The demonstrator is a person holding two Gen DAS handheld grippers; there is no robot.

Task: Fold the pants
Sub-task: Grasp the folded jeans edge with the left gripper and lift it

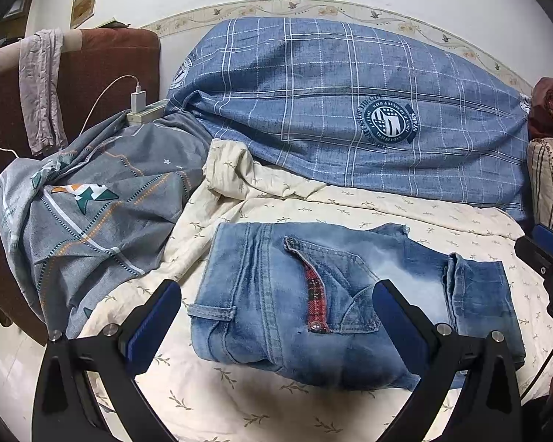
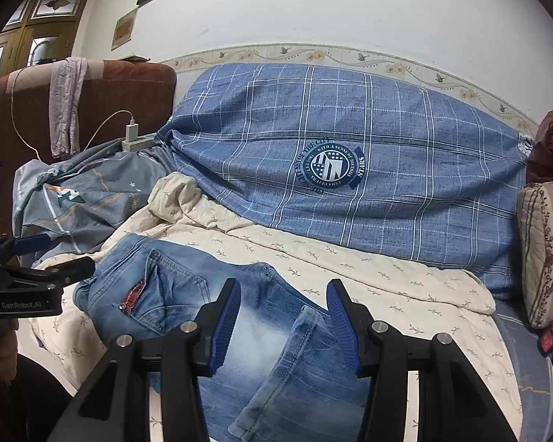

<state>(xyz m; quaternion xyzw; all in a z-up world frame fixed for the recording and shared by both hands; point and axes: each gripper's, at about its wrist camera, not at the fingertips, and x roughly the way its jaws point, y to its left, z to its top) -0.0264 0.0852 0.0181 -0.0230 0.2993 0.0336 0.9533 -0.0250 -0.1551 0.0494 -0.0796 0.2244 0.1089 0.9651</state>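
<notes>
Cream bedding point(image 1: 350, 213) carries the folded jeans point(image 1: 313, 294) near its front edge. Both the left gripper point(image 1: 276, 316) and right gripper point(image 2: 282, 316) are held open, empty. Any snag could undo the loose hem fold.

Both tools, left point(image 1: 276, 316) & right point(image 2: 282, 316), angled down, apparently open, empty.

Folded jeans point(image 1: 350, 302) lie between spread fingers point(image 1: 155, 324).
</notes>
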